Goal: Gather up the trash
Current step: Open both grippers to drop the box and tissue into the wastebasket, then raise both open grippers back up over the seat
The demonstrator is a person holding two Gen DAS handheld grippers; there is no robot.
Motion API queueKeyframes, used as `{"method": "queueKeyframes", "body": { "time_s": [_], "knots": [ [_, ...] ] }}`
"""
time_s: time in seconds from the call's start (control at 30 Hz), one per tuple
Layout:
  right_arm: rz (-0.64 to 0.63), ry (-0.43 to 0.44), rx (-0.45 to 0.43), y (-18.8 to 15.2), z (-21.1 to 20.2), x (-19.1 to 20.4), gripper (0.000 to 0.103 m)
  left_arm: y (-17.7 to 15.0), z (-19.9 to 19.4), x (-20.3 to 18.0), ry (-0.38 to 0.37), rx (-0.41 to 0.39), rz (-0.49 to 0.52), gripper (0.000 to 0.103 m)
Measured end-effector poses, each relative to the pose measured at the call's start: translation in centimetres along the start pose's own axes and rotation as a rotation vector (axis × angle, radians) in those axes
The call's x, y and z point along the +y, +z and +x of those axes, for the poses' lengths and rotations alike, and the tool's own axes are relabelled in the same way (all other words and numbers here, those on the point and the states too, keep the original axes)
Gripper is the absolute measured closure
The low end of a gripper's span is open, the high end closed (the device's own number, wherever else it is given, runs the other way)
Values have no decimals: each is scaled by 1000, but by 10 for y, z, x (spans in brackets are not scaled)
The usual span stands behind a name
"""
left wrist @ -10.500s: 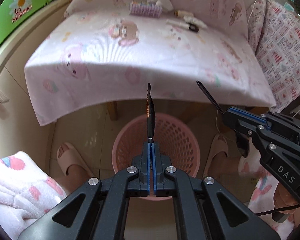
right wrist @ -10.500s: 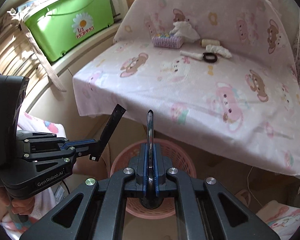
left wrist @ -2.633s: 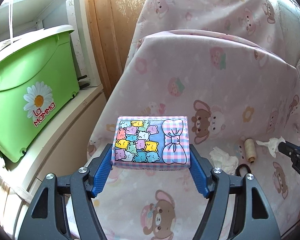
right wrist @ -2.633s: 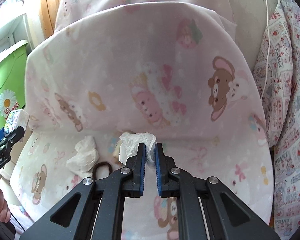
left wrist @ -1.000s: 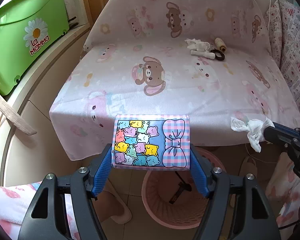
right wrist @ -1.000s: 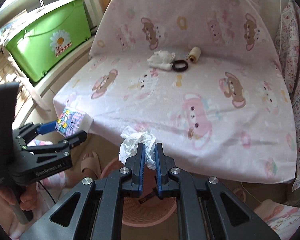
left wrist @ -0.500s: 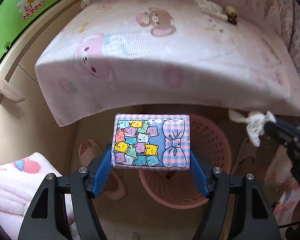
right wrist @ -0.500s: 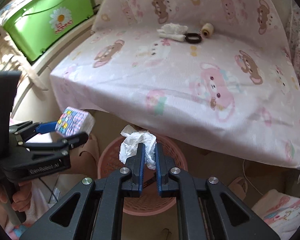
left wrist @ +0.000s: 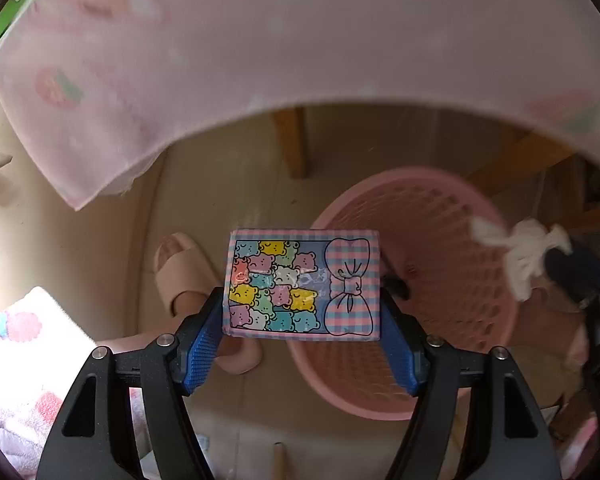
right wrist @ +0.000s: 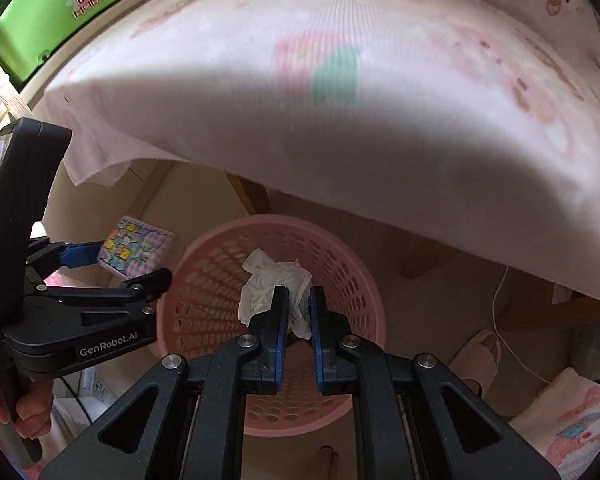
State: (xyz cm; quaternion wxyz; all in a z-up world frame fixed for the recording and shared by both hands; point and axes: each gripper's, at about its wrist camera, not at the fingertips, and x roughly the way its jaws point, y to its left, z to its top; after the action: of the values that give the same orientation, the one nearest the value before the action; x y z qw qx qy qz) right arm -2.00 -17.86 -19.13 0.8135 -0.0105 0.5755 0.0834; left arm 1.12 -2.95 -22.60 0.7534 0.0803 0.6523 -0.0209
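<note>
Two tools are seen above a pink perforated basket (right wrist: 364, 280) that stands on the floor beneath the edge of a pink, bear-printed sheet (right wrist: 340, 92). The left tool (left wrist: 302, 320) is spread wide, its blue pads pressed against the two short sides of a tissue pack (left wrist: 304, 284) printed with coloured bears and a checked bow; the pack is held flat, over the left rim of the basket and partly over the floor beside it. In the right wrist view the same pack (right wrist: 140, 252) is seen just left of the basket rim. The right tool (right wrist: 298, 300) is nearly closed, and a crumpled white tissue (right wrist: 268, 280) is pinched between its pads directly over the basket's opening, not yet released. From the left wrist view this tissue (left wrist: 520, 252) is seen above the basket's right side. A small dark object (left wrist: 396, 286) lies at the bottom of the basket. Beige slippers (left wrist: 188, 272) are on the floor beside it. A green bin (right wrist: 60, 12) is at the upper left.
</note>
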Motion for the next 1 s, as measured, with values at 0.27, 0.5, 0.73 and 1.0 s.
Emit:
{"method": "queueKeyframes", "body": {
  "time_s": [0.27, 0.5, 0.73, 1.0],
  "knots": [
    [-1, -22, 28, -5, 16, -5, 92, -4, 8, -1, -32, 14, 7, 33],
    [11, -38, 34, -2, 14, -9, 67, -5, 0, 1, -64, -20, -5, 27],
    [24, -15, -23, 1, -10, -11, 47, -3, -12, -2, -21, -64, 5, 12],
    [115, 16, -142, 6, -61, -34, 41, -5, -48, -4, -9, -229, 37, 11]
  ]
}}
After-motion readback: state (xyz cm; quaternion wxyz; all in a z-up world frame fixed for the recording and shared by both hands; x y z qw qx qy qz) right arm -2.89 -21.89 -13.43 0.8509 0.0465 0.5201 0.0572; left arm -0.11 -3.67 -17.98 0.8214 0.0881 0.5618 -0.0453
